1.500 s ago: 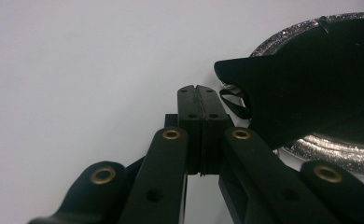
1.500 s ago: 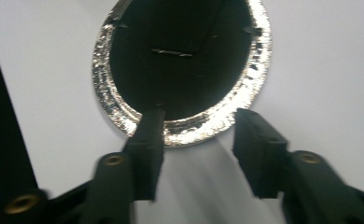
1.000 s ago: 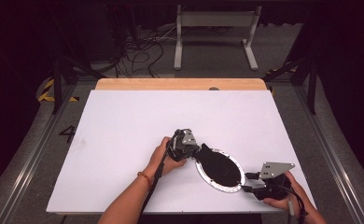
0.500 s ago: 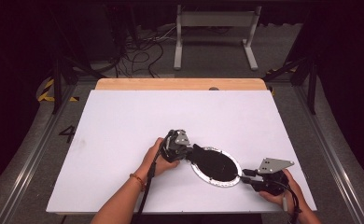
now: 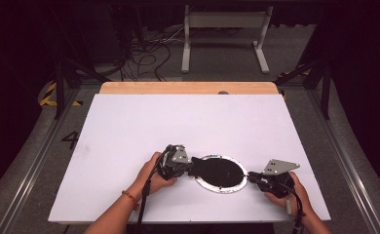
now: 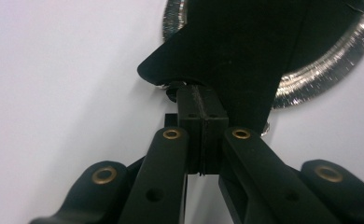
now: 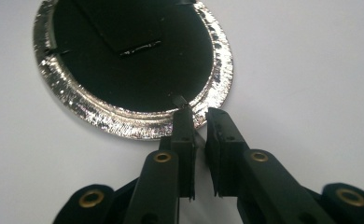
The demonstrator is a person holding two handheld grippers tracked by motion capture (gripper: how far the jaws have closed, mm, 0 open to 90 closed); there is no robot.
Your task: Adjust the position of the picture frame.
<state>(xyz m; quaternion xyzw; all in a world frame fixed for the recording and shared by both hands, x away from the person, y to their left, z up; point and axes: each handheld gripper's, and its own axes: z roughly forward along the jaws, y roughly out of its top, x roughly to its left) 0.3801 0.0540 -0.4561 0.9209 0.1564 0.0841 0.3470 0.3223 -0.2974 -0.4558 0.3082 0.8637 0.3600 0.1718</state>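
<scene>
your foil dish sits on the white table, near the table's front edge and a bit right of its middle; it's a round silvery foil dish with a crinkled rim and a black inside; take the dish as the landmark for everything below; your left gripper is at the dish's left rim, hand right behind it; in the left gripper view the left gripper has its jaws pressed flat together, no gap, clenched on a black flap that comes off the dish and overhangs its rim; the flap's edge goes in right at the tips, so it looks pinched, but the contact spot is dark and hard to read; your right gripper is at the dish's right rim, grey plate on top, hand behind it toward the table's front right; in the right gripper view the right gripper has its jaws nearly together, a thin slit left between them; they've just been closing; the tips sit at the dish's crinkled rim, and a sliver of foil shows in the slit, so it's grasping the rim edge; the dish lies flat on the table, the two grippers on opposite sides of it
</scene>
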